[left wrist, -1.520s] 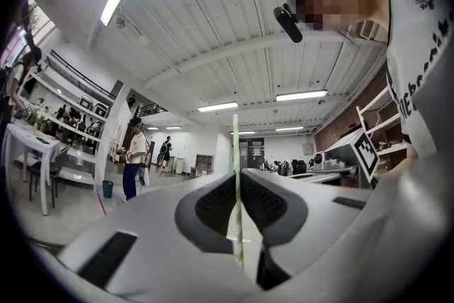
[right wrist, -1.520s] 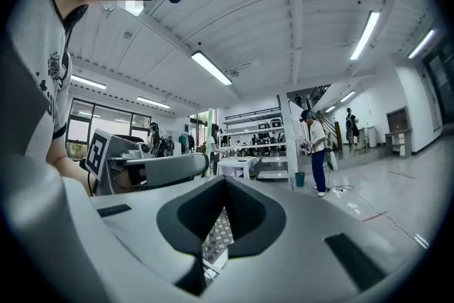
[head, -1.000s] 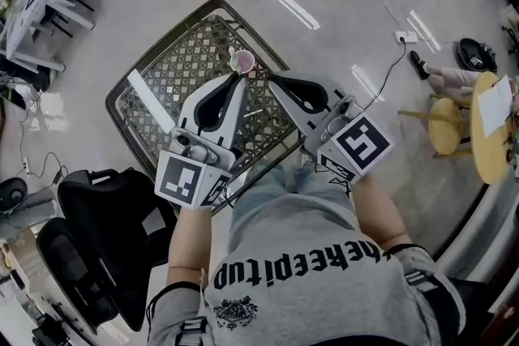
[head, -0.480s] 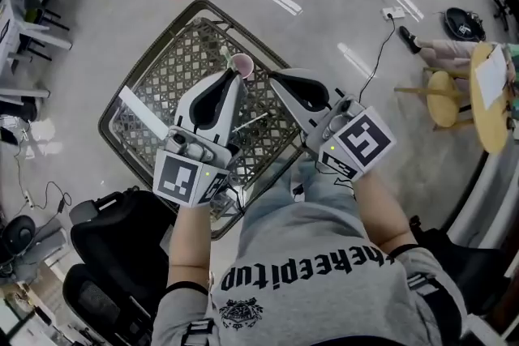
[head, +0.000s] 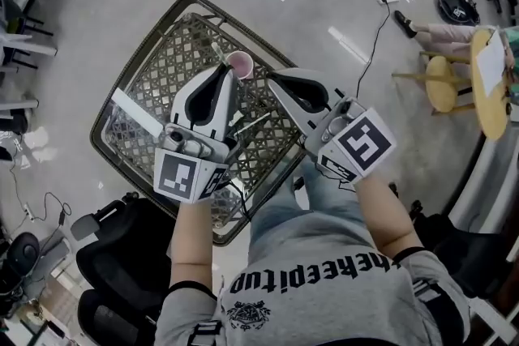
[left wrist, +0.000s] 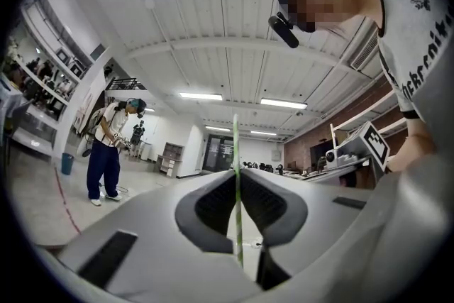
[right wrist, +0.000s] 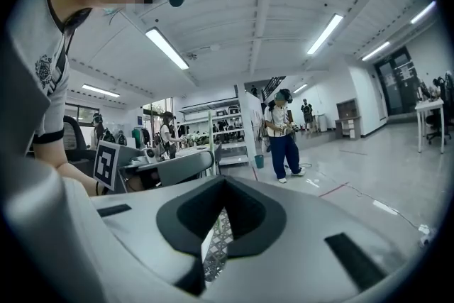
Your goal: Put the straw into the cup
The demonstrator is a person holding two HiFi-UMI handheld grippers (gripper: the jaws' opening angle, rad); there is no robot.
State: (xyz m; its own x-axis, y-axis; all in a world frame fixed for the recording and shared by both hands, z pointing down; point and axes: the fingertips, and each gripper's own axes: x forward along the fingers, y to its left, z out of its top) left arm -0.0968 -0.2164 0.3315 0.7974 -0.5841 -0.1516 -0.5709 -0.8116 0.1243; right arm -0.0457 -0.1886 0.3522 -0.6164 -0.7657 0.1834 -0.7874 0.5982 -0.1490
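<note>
Two grippers hang over a mesh surface (head: pixel 162 73) in the head view, each held in one of the person's hands.

L gripper (head: pixel 224 70): fingers pressed together, pinching a thin green straw (left wrist: pixel 237 188). In the left gripper view the straw stands upright btwn the dark pads. It rises past the tips and runs down behind them too. In the head view the straw is too thin to follow, so where its far end sits relative to the cup can't be told.

A pink cup (head: pixel 241 62) stands upright on the mesh, mouth up. It's just beside the L gripper's tip, on that tip's right and far side. Touching or not: can't tell.

R gripper (head: pixel 272 79): fingers closed tip to tip w/ nothing held. In the right gripper view only mesh shows through the slit below the tips. Its tip is near the cup, to the right, and apart from it.

Also on the mesh are a white strip (head: pixel 136 113) at the left and a thin pale stick (head: pixel 253 122) lying btwn the two grippers. A black chair (head: pixel 113 279) stands just off the surface's near-left corner. A yellow stool (head: pixel 444 89) stands well apart, at far right.
</note>
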